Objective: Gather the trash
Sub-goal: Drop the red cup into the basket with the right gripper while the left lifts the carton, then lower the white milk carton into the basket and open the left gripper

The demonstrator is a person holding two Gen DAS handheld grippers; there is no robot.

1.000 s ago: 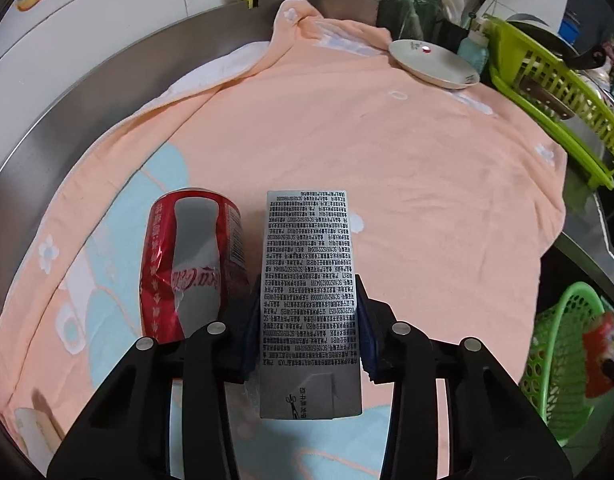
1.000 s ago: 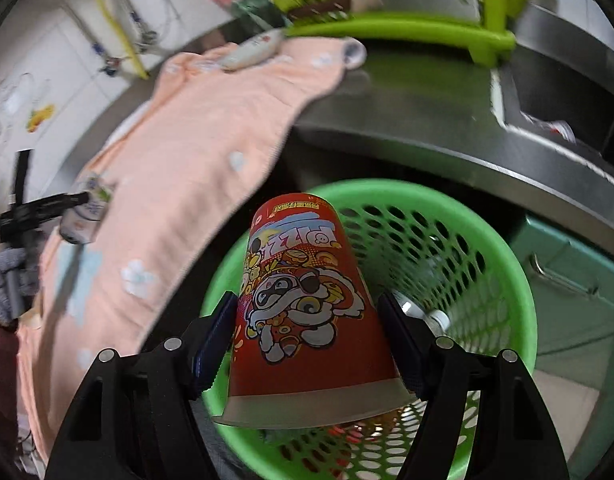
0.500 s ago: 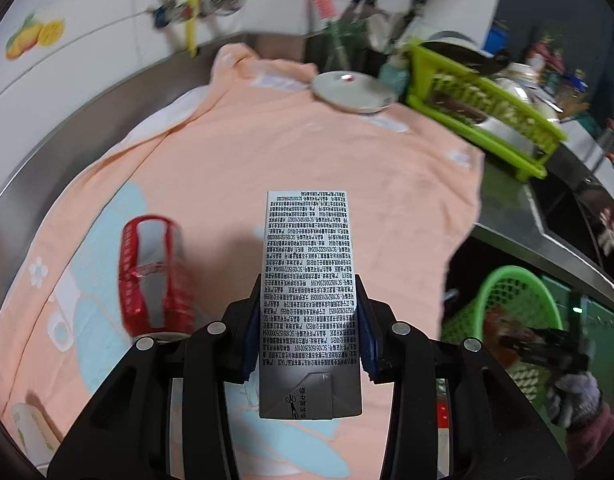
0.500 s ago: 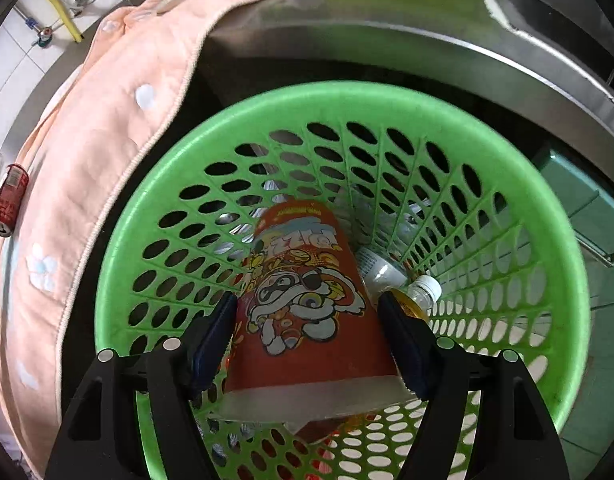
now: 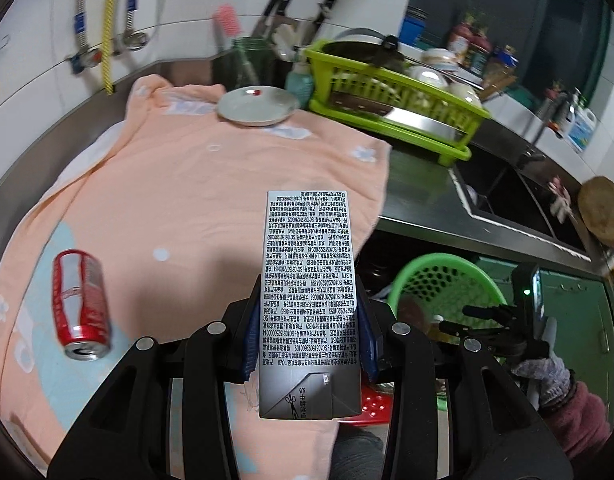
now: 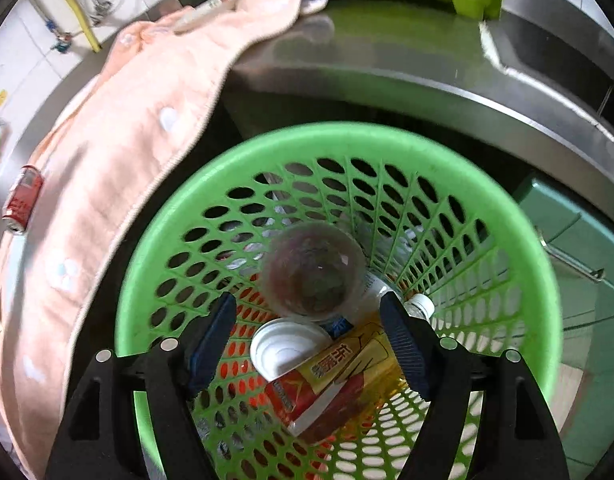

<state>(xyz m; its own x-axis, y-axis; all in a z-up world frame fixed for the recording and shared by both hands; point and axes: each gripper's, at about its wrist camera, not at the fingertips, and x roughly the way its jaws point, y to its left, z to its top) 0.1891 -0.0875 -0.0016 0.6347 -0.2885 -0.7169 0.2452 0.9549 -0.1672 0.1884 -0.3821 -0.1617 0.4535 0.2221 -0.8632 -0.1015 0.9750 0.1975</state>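
Note:
My left gripper (image 5: 309, 330) is shut on a silver drink carton (image 5: 309, 300) with black print, held above the front edge of the peach towel (image 5: 195, 184). A red cola can (image 5: 80, 305) lies on the towel to the left; it also shows in the right wrist view (image 6: 22, 200). My right gripper (image 6: 309, 328) is open and empty over the green basket (image 6: 507, 216). A cup (image 6: 313, 270) sits mouth-up inside it, with a yellow-labelled bottle (image 6: 339, 376) and a white lid (image 6: 285, 346). The basket (image 5: 447, 280) and right gripper (image 5: 503, 320) show in the left wrist view.
A white plate (image 5: 257, 106) sits at the towel's far end. A green dish rack (image 5: 391, 100) with dishes stands on the steel counter, next to a sink (image 5: 507, 196). Knives and utensils stand by the tiled wall. The counter edge (image 6: 387, 92) runs behind the basket.
My right gripper opened and let the red cup drop into the basket. My left gripper lifted the carton and swung right, away from the cola can.

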